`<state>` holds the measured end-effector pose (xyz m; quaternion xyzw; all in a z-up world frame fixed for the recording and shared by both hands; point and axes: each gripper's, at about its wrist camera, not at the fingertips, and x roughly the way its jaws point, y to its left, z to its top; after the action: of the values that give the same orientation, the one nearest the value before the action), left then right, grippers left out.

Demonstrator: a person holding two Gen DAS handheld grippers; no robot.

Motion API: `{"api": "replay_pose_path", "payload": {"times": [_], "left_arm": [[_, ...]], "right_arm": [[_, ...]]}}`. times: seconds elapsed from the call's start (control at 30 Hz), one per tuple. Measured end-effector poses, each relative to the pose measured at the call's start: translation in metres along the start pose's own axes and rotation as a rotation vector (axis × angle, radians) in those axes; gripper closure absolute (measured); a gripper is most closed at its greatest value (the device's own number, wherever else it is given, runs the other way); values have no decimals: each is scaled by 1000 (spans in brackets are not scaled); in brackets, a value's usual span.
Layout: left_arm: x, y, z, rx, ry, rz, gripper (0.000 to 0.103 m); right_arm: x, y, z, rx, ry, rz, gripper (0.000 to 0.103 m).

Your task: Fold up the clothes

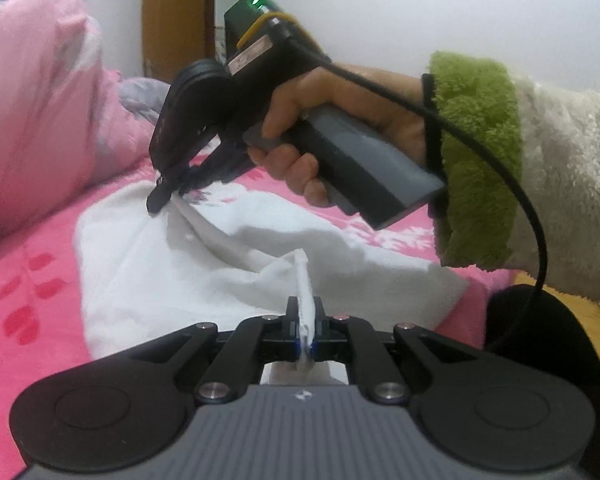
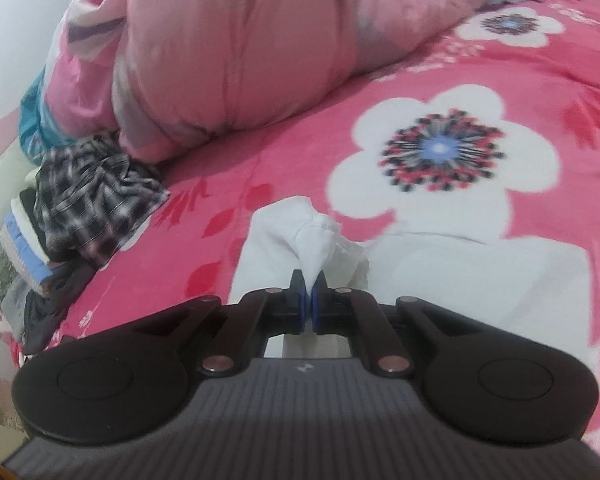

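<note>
A white garment [image 1: 172,272] lies spread on the pink flowered bedspread [image 1: 28,288]. My left gripper [image 1: 305,312] is shut on a thin edge of that cloth, which stands up between its pads. Further back in the left wrist view, the right gripper [image 1: 168,192], held by a hand in a green-cuffed fleece sleeve [image 1: 480,160], pinches the cloth's far corner. In the right wrist view my right gripper [image 2: 309,284] is shut on a bunched white corner of the white garment [image 2: 312,236], lifted a little off the bed.
A puffy pink duvet [image 2: 228,48] is heaped at the back of the bed. A plaid garment [image 2: 92,196] lies on a stack of folded clothes [image 2: 24,256] at the bed's left edge. A wooden cabinet [image 1: 172,16] stands by the wall.
</note>
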<state>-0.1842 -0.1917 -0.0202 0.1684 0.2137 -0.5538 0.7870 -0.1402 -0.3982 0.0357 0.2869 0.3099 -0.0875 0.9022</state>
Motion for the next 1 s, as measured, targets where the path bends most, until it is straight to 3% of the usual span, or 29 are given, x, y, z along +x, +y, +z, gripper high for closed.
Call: {"api": "replay_pose_path", "payload": {"times": [0.5,0.73,1.0], "left_arm": [[54,-27,27,81,54,-132,98],[49,-35,38,101,30,-139,98],[52,-48,48,129,19,-135,98]], "right_arm": [[-32,-71,-9,73,-42,-20,102],[-51,-86,0,110,-70,28,102],[-63,-83,9,50,-95,28,102]]}}
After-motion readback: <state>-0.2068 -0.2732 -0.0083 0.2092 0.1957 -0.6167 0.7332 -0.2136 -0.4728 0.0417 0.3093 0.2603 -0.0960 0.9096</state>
